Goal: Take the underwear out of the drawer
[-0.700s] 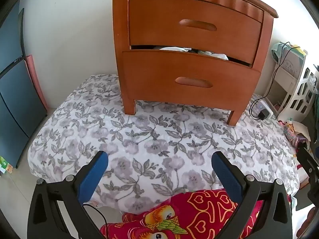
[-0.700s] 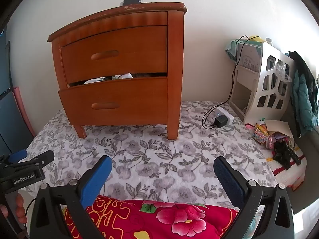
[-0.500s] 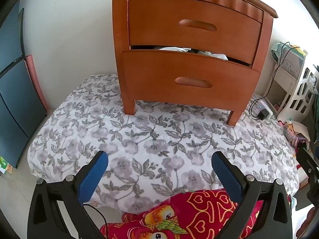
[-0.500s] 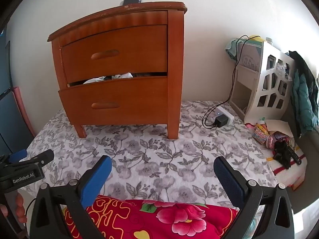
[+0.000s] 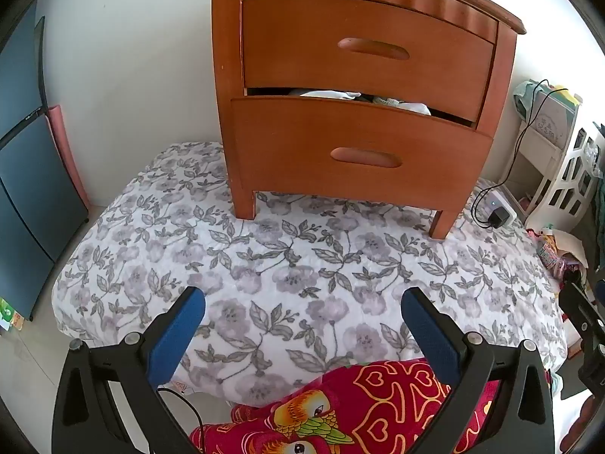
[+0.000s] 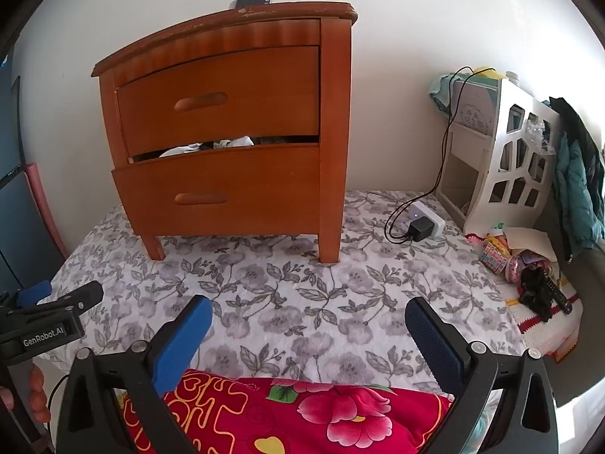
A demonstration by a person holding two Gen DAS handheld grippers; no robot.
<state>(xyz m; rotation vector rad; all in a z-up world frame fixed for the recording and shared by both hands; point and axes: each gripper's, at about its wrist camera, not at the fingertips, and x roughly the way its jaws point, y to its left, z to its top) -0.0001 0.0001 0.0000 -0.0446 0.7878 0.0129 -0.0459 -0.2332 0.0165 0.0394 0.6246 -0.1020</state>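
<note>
- Underwear (image 5: 329, 94) pokes from the lower drawer (image 5: 355, 155), pulled slightly out of the nightstand (image 6: 227, 60).
- Left gripper (image 5: 302, 314) and right gripper (image 6: 308, 321) gape wide, empty, over the flowered bedspread (image 5: 287, 265).

White lettering "GenRobot.AI" is showing on black body of left gripper (image 6: 62, 295), at left edge of right wrist view. Faint characters are appearing on pale box (image 6: 472, 111) atop white shelf unit (image 6: 506, 159), too small and blurred for reading. No other readable text is showing in either view.
</note>
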